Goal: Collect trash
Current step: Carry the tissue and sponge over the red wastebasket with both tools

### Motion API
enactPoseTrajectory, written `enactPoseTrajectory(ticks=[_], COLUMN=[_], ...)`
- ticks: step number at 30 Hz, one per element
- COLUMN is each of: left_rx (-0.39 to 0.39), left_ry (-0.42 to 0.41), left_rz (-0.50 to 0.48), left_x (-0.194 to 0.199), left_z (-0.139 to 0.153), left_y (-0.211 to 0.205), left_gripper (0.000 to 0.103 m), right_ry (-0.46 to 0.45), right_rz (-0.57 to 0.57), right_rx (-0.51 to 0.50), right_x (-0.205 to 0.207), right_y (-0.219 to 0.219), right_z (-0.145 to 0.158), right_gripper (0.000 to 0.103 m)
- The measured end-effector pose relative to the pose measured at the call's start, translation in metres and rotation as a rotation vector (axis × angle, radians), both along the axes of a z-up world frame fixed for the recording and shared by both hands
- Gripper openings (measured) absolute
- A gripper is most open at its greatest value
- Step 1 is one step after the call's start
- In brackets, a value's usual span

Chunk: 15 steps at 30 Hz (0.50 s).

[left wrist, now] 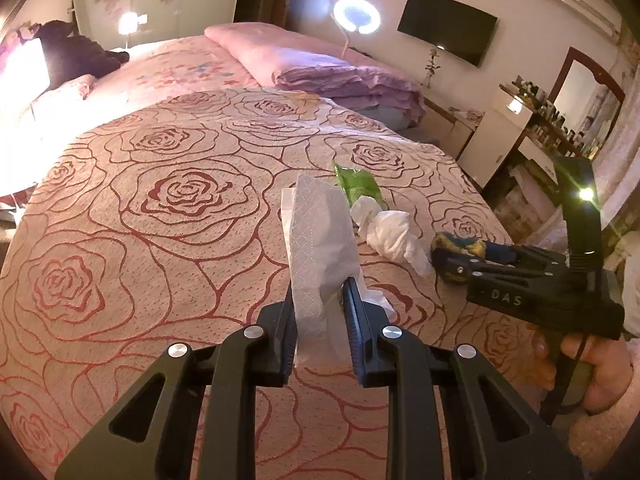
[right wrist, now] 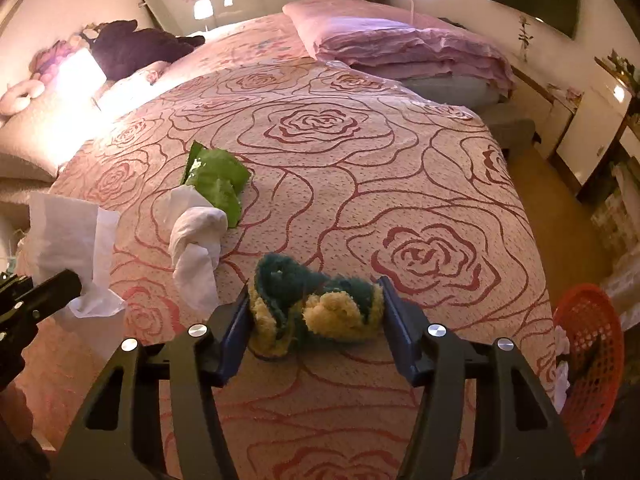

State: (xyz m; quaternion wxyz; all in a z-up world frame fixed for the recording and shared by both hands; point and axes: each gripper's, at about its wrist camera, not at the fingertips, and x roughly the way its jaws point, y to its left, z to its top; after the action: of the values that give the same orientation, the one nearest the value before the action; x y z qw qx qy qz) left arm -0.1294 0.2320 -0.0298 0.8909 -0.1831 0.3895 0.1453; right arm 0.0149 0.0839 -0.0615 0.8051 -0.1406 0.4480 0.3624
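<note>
As the two wrist views show, four pieces of trash are in sight on or over the bed (right wrist: 400,152): one flat white tissue (left wrist: 320,248), one twisted white tissue (right wrist: 196,240), one green wrapper (right wrist: 216,180) and one green-and-yellow fuzzy wad (right wrist: 316,304). There is one red basket (right wrist: 592,360), standing off the right edge of the bed, with some white scraps inside it.

Your left gripper (left wrist: 320,320) has its jaws clamped together on the flat white tissue; the sheet stands up from between them, clear of the rose-patterned spread, and a little of it hangs below the grip.

Your right gripper (right wrist: 316,312) has its jaws on either side of the fuzzy wad. The wad lies on the spread and fills the gap from one pad to the other, touching both; whether they are squeezing it you cannot tell from these views. Your right hand (left wrist: 592,368) shows at the handle in the left view.

The twisted tissue lies on the spread between the two grippers, just left of the wad. The green wrapper lies just beyond it, its near edge touching or tucked under the tissue. Neither is in any jaws.
</note>
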Motion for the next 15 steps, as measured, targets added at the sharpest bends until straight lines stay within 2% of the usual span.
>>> enactPoseTrajectory(ticks=[15], left_rx=[0.019], left_ry=[0.021], left_rz=[-0.029], left_x=[0.010], left_z=[-0.001], left_y=[-0.013], left_gripper=[0.021], right_ry=[0.029], right_rz=[-0.063], right_rx=[0.018], right_x=[0.002], right_y=[-0.041], right_z=[0.004], right_gripper=[0.055])
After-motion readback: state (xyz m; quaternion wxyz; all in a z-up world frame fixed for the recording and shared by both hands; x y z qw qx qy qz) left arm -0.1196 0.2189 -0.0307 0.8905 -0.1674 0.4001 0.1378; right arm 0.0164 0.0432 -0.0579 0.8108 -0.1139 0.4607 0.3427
